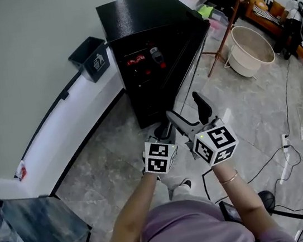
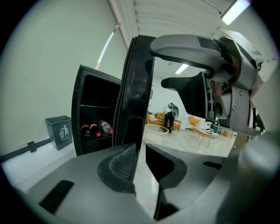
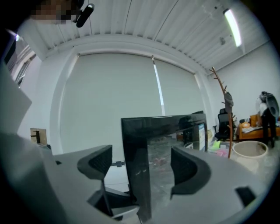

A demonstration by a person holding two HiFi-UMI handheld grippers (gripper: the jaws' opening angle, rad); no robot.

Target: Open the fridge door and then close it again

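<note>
Plainly open: the fridge door [image 2: 135, 96] stands swung well out from the black fridge [image 1: 141, 12], with the left gripper [image 2: 139, 153] on its free edge.

The left gripper's jaws are nearly together and seem to pinch the thin outer edge of the door. That is a sensible hold, since the far edge gives the most leverage against the hinge. The right gripper [image 3: 141, 159] has its jaws wide apart with the door's glossy panel framed between them, neither pad touching it (it looks like a spare hand kept close, not a second grip). Bottles [image 2: 94, 129] show on the bared shelf, so the opening half looks done and the closing push remains.
</note>
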